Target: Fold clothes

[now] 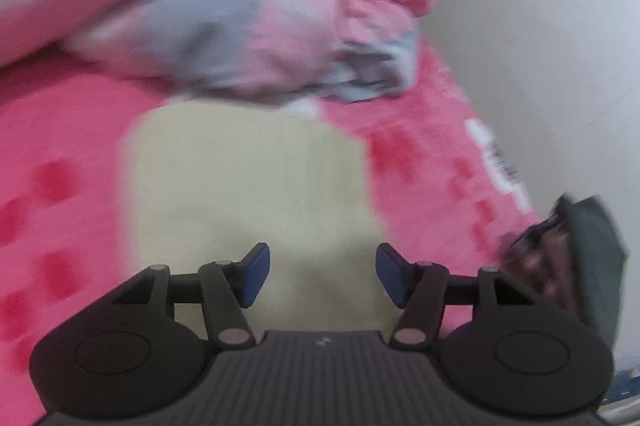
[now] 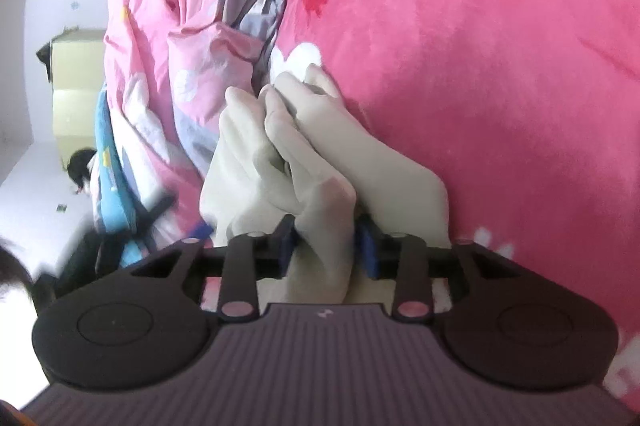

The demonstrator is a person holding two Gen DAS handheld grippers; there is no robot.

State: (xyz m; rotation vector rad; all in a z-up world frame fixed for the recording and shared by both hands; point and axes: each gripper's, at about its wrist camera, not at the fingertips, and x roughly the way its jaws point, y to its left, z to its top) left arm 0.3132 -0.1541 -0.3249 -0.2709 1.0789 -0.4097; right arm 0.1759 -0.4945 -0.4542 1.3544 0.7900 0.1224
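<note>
Right now the right tongs (image 2: 326, 248) are closed on a bunched ridge of the pale cream, soft knit garment (image 2: 304, 154), the blue pads (image 2: 366, 250) squeezing the cloth from either side. The pinch sits on a gathered edge and not a single layer, which looks to me like a way to carry several thicknesses at once. From the grip the cloth runs forward in rumpled folds over the fuzzy pink blanket with red leaf prints (image 2: 500, 74) that covers the bed.

The left tongs (image 1: 322, 276) stand wide apart with nothing between them, hovering over a flat cream patch (image 1: 248, 194) on the same blanket. It is probably the same garment, though the blur in that view keeps me from being sure. Held open above the flat part, they seem placed to pin or take a second edge.

A crumpled pink and grey quilt (image 1: 248, 22) is heaped beyond, clear of the spot where the garment lies. Whether the cloth is being spread or doubled over, I cannot tell.
</note>
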